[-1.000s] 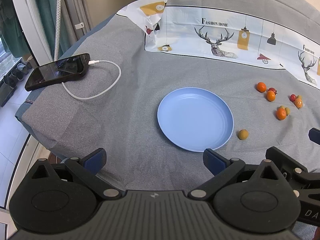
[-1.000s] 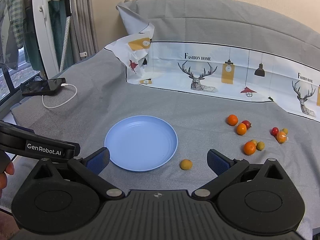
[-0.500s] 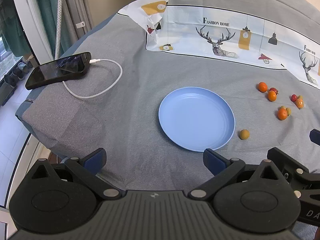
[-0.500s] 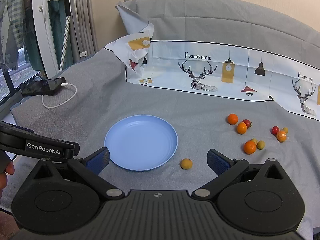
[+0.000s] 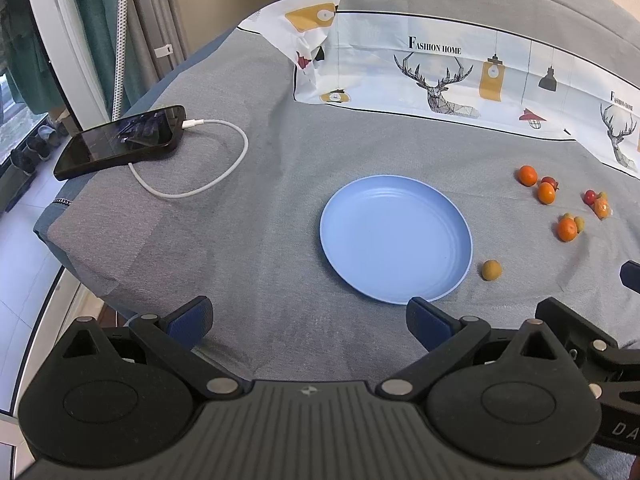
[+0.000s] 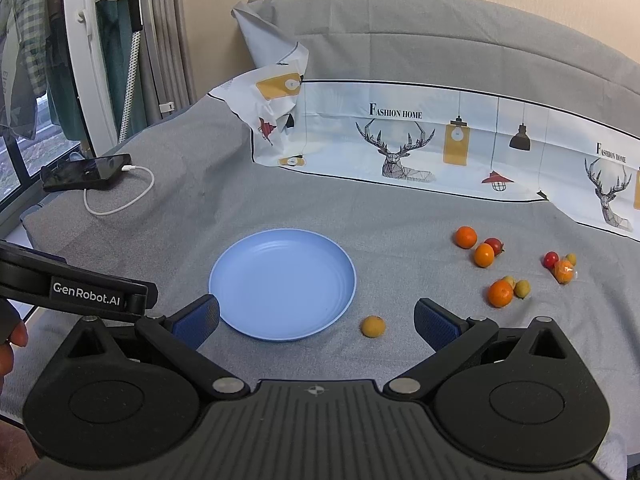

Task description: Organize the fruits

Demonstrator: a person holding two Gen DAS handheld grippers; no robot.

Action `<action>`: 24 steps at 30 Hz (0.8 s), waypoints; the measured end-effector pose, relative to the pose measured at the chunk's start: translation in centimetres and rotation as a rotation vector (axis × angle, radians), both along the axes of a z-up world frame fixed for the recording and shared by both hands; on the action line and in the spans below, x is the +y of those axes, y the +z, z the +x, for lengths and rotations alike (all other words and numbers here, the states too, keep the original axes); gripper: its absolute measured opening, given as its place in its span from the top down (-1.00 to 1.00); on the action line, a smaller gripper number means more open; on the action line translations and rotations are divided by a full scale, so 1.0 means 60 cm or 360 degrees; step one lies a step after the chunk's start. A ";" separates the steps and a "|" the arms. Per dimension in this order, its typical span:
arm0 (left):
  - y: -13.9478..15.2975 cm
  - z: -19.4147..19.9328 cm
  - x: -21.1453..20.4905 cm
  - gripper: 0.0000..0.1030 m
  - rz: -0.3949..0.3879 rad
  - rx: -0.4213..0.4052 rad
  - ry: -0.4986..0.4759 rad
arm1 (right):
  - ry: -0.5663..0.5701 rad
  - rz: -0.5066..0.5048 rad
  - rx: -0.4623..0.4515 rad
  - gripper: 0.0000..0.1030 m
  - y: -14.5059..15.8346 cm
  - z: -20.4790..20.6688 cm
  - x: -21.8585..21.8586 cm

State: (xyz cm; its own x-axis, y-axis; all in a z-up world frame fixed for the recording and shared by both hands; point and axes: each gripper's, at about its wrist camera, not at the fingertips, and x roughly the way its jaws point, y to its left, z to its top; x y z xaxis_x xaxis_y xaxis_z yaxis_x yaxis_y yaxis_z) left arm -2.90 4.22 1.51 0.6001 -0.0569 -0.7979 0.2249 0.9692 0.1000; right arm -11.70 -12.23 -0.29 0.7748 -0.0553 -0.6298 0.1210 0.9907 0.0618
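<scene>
Currently, both the left gripper [image 5: 308, 320] and the right gripper [image 6: 316, 316] are held spread wide above the grey cloth [image 6: 400, 216], nothing between their fingers. A yellowish fruit [image 6: 373, 326] lies just beside the blue plate [image 6: 240, 280] (bare), ahead of the right gripper; the other fruits [image 6: 500, 293] are scattered farther right.

Both wrist views: near edge of grey bed [image 5: 248, 240], facing its far side; shared: blue plate [image 6: 256, 276]
</scene>
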 end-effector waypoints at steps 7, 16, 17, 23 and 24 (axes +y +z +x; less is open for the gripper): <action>0.000 -0.001 -0.001 -0.99 0.0004 0.0004 -0.0003 | 0.0001 0.0006 0.0067 -0.99 0.001 0.001 0.000; -0.003 -0.003 -0.004 -0.99 0.0009 0.0010 -0.0002 | -0.0003 -0.0009 0.0027 -0.99 -0.002 0.002 0.001; -0.003 -0.003 -0.004 -0.99 0.0009 0.0009 -0.0003 | -0.0003 -0.0007 0.0025 -0.99 -0.002 0.001 0.001; -0.003 -0.003 -0.004 -0.99 0.0011 0.0009 -0.0003 | -0.0002 -0.0006 0.0006 -0.99 -0.003 0.001 0.001; -0.003 -0.003 -0.004 -0.99 0.0011 0.0008 -0.0004 | -0.0002 -0.0005 0.0008 -0.99 -0.003 0.001 0.001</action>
State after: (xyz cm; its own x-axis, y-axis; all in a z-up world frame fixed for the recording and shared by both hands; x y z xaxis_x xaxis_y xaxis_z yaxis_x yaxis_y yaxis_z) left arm -3.07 3.95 1.32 0.5957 -0.0526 -0.8015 0.2276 0.9680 0.1057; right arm -11.65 -12.16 -0.45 0.7717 -0.0583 -0.6333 0.1225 0.9908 0.0580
